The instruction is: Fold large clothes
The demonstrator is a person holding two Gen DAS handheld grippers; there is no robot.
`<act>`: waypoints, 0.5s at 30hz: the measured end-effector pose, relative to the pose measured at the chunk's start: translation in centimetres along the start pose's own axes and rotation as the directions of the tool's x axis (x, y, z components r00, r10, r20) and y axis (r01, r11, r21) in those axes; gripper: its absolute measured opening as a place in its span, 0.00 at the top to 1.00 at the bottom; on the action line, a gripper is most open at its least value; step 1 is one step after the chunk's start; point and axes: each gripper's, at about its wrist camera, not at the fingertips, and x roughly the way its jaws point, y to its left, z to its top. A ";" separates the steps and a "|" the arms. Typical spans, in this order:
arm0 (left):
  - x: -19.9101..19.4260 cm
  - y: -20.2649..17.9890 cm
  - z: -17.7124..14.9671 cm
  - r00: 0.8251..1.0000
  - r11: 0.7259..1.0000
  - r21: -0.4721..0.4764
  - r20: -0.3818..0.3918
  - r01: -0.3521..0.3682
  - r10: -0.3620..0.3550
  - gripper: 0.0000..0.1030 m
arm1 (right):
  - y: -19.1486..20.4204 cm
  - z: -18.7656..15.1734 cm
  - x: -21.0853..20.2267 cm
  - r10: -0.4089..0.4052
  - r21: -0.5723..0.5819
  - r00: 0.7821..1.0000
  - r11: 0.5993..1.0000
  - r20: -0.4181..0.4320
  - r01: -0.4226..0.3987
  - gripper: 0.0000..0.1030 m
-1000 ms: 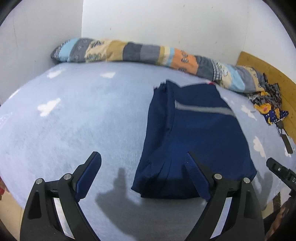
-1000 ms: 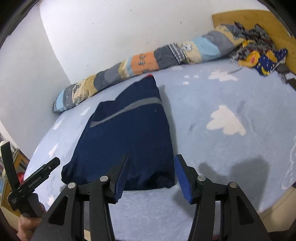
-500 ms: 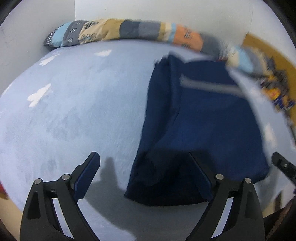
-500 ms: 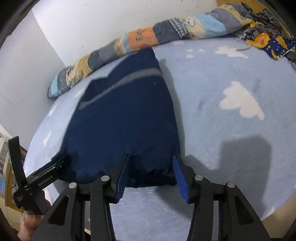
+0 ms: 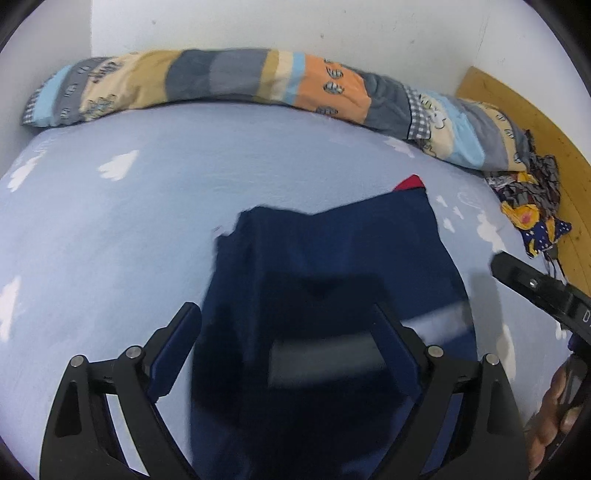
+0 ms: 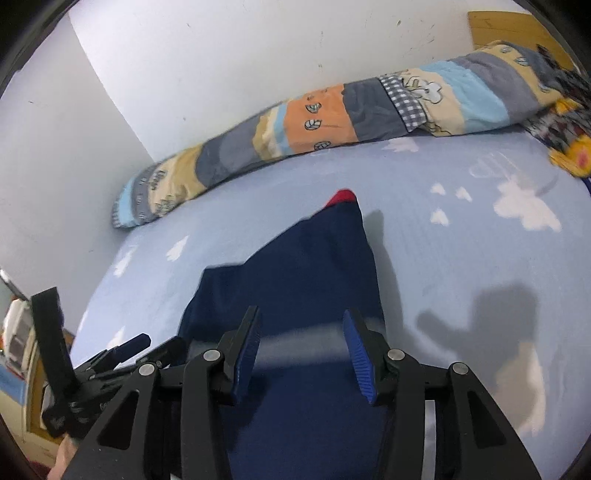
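- Since I'm lining up the next fold, both grippers hover over the navy garment (image 5: 332,258) mid-bed, short of the patchwork bolster (image 5: 229,79).
- Left gripper (image 5: 288,347) jaws wide, nothing held; right gripper (image 6: 301,350) approx half open, empty, just narrowed.

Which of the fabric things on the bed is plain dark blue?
The navy garment under the grippers; the long bolster is patchwork, the crumpled cloth patterned.

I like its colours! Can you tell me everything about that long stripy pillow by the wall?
The long pillow is a soft-looking patchwork roll of cloth: orange, grey, tan, light blue and checked patches, some with little leaf prints. It lies curved along the white wall at the far edge of the blue cloud-print bed, touching both.
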 end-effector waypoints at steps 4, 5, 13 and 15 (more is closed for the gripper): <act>4.6 0.1 1.4 0.994 0.998 -0.006 -0.091 -0.058 0.058 0.10 | -0.5 2.6 5.8 -0.009 0.027 0.995 1.000 -0.096 0.012 0.54; 5.8 0.5 1.4 0.989 0.998 -0.014 -0.129 -0.069 0.066 0.10 | -0.8 2.8 7.0 -0.026 0.029 0.992 0.999 -0.126 0.030 0.55; 7.6 2.4 0.9 0.970 0.995 -0.095 -0.241 -0.017 -0.007 0.00 | -1.7 2.1 11.5 -0.115 -0.016 0.955 0.993 -0.275 0.115 0.53; 5.8 2.3 0.5 0.980 0.997 -0.081 -0.198 -0.007 -0.009 0.00 | -1.1 2.3 9.9 -0.105 -0.030 0.962 0.994 -0.253 0.101 0.53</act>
